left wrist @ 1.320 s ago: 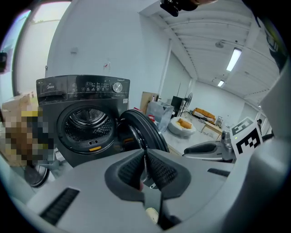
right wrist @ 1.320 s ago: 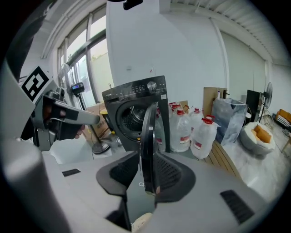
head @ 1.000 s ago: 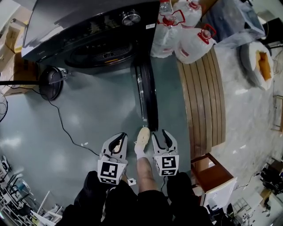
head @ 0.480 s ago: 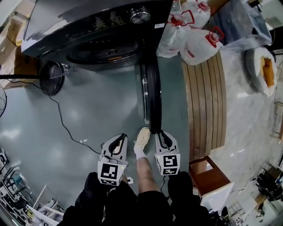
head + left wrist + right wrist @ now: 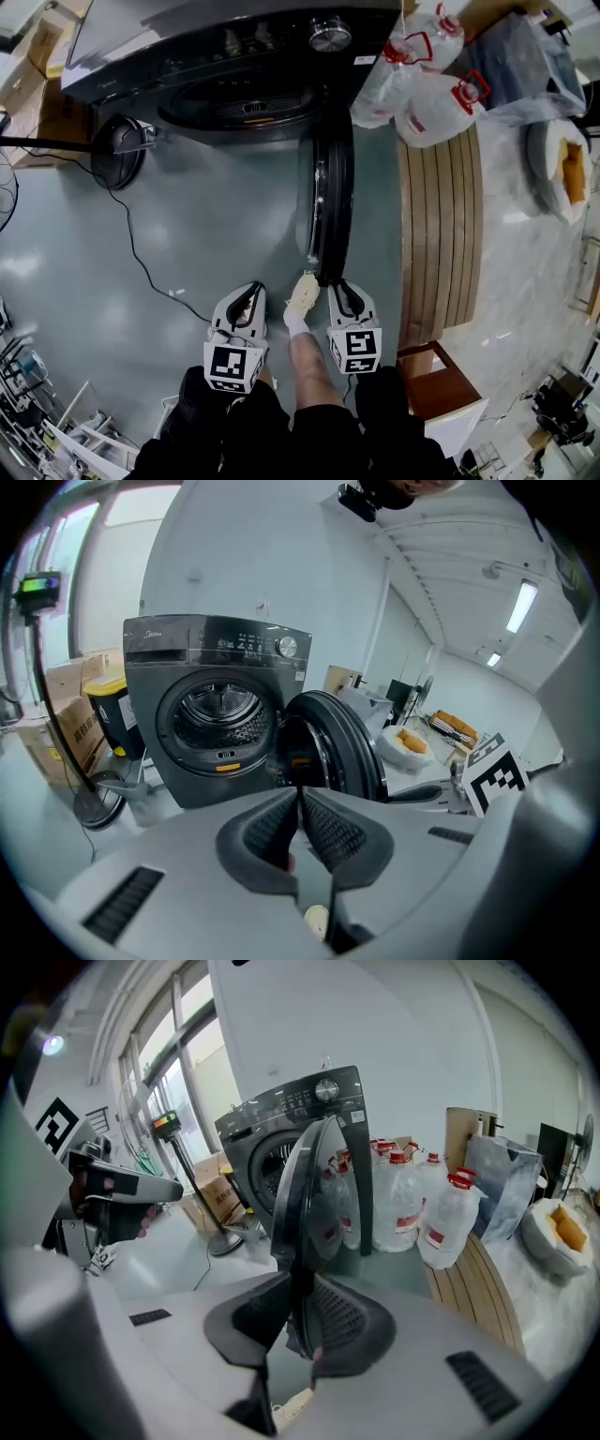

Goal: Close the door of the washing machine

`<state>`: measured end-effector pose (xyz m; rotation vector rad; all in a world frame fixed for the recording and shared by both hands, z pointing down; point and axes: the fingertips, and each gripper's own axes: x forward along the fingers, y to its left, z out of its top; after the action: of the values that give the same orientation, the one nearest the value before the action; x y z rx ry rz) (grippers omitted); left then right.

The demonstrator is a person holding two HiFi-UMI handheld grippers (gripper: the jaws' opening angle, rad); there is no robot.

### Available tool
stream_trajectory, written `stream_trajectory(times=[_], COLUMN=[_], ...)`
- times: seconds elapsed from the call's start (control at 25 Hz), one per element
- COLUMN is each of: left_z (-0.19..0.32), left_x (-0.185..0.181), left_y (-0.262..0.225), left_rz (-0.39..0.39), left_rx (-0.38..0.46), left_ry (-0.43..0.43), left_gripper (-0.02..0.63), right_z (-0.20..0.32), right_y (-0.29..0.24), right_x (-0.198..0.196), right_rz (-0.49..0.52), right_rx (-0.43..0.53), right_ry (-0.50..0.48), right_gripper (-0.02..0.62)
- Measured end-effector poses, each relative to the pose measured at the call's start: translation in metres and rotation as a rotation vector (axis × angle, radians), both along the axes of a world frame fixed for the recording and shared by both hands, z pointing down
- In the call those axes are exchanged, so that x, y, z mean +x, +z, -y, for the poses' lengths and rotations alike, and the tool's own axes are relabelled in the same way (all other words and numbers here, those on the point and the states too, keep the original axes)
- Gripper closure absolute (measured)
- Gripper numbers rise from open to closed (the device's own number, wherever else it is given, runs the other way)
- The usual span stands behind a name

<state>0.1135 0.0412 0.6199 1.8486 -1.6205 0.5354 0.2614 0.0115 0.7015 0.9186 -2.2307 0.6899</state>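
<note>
Dark glass door stands edge-on straight ahead of the right gripper, its rim between jaws that are easing open and seemingly touching it. Beside it, the left gripper hangs pinched together, empty. Water jugs crowd far ahead-right; a shoe sits between both grippers.

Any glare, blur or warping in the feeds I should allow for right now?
Head view: sharp, fisheye-bowed, pale glare patches on the floor. Left gripper view: dark rounded corners, strip light blown out. Right gripper view: door edge clear, windows bright.
</note>
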Motion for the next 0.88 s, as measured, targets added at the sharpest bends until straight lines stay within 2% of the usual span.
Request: stream_trajectory(times=[0.44, 0.88], left_z=[-0.021, -0.027], left_x=[-0.062, -0.132], left_y=[-0.018, -0.004], left_rz=[0.020, 0.008], left_rx=[0.035, 0.029], left_ry=[-0.067, -0.041], left_gripper=[0.571, 0.572], right_z=[-0.018, -0.028], right_y=[-0.001, 0.000], right_x=[-0.051, -0.116], right_rz=[0.003, 0.006], right_rx=[-0.014, -0.020], right_ry=[-0.025, 0.028], right_gripper=[0.499, 0.491])
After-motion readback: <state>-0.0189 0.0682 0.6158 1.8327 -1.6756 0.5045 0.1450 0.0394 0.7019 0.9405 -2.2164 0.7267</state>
